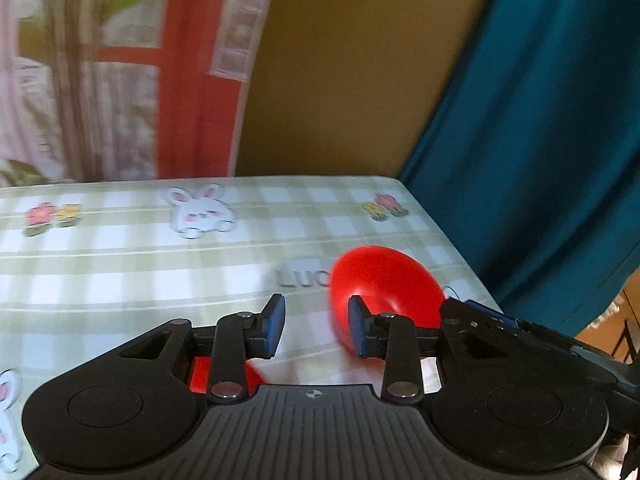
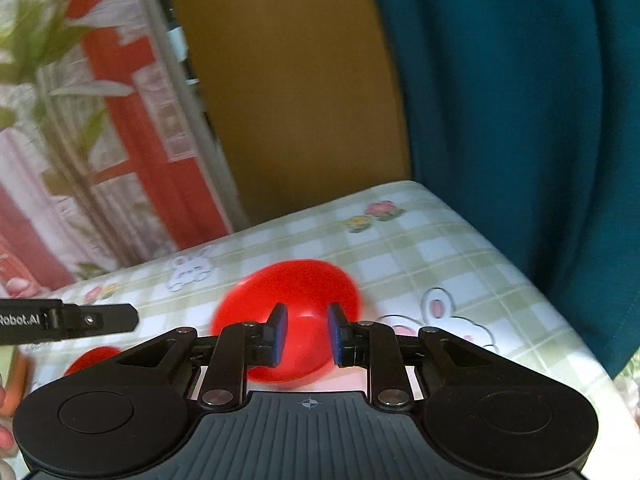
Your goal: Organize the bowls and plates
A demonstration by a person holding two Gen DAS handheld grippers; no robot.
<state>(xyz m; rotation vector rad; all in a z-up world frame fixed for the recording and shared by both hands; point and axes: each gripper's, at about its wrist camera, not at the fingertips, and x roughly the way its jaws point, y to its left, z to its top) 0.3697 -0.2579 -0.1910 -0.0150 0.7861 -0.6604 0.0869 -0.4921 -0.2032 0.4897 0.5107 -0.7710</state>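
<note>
Though blurred, red bowl [image 2: 288,312] seemingly behind right tool [image 2: 307,338], jaws parted

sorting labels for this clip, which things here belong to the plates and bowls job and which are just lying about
Part of the job:
- red bowl, on the tablecloth just ahead of the right tool
- second red dish, partly hidden, type unclear
- left tool, open

Just there:
- checked bunny tablecloth
- teal curtain
- red and pink floral curtain
</note>
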